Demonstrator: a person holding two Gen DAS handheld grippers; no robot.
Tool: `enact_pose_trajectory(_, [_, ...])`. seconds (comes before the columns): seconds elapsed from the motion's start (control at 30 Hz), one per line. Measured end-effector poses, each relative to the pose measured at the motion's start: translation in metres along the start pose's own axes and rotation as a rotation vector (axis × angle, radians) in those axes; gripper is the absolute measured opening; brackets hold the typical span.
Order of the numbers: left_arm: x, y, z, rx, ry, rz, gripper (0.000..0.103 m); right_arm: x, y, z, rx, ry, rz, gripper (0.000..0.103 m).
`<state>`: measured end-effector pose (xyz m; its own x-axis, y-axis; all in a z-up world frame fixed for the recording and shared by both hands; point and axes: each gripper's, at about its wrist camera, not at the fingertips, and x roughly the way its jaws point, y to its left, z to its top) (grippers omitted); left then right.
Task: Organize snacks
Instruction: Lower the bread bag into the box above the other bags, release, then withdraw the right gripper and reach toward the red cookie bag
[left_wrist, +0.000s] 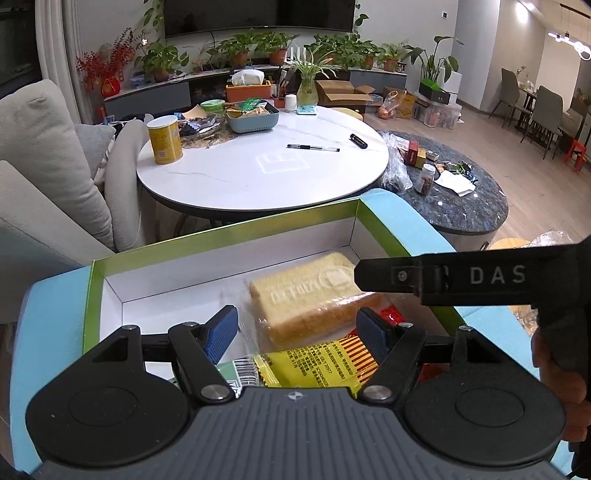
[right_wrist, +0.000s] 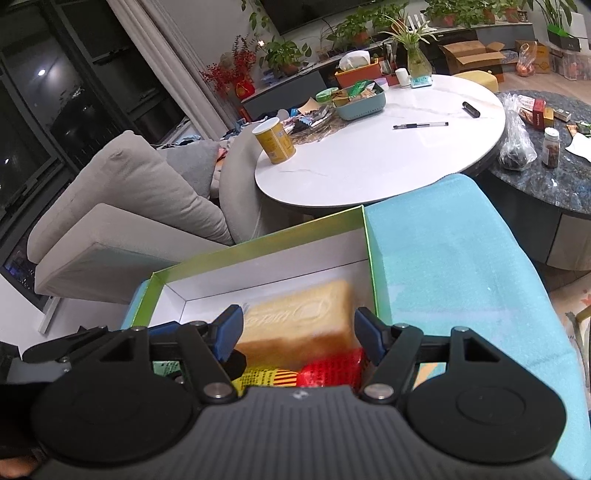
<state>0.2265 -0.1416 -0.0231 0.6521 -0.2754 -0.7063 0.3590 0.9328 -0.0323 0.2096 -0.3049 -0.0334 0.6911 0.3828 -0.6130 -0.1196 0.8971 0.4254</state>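
A shallow box with a green rim (left_wrist: 221, 236) and white inside rests on pale blue foam (right_wrist: 461, 277). In it lies a wrapped loaf-shaped cake (left_wrist: 310, 295), blurred in both views. Below the cake lie a yellow packet (left_wrist: 317, 365), a red packet (right_wrist: 328, 369) and a green-white packet (left_wrist: 236, 373). My left gripper (left_wrist: 297, 328) hangs over the box, its blue pads either side of the cake's near end, and I see no pad pressing. My right gripper (right_wrist: 299, 328) straddles the same cake (right_wrist: 295, 321) from the right, also with a gap. One of its fingers (left_wrist: 388, 275) reaches over the cake's far corner.
Beyond the box stands a round white table (left_wrist: 258, 177) with a yellow can (left_wrist: 165, 139), a pen (left_wrist: 313, 148) and a blue basket (left_wrist: 253, 120) of packets. A dark stone table (left_wrist: 461, 210) with clutter is to the right. A grey sofa (left_wrist: 44, 177) is to the left.
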Motion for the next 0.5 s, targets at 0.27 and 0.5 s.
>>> enact_pose_trajectory(0.27, [-0.028,0.003,-0.002,-0.015,-0.036,-0.006,0.070,-0.027,0.010,-0.005,0.000,-0.014,0.035,0.065])
enact_pose_trajectory(0.5, [-0.063,-0.002,-0.005,-0.019,-0.085,-0.004,0.072,-0.063,0.029,-0.012,-0.033,-0.060,0.055,0.065])
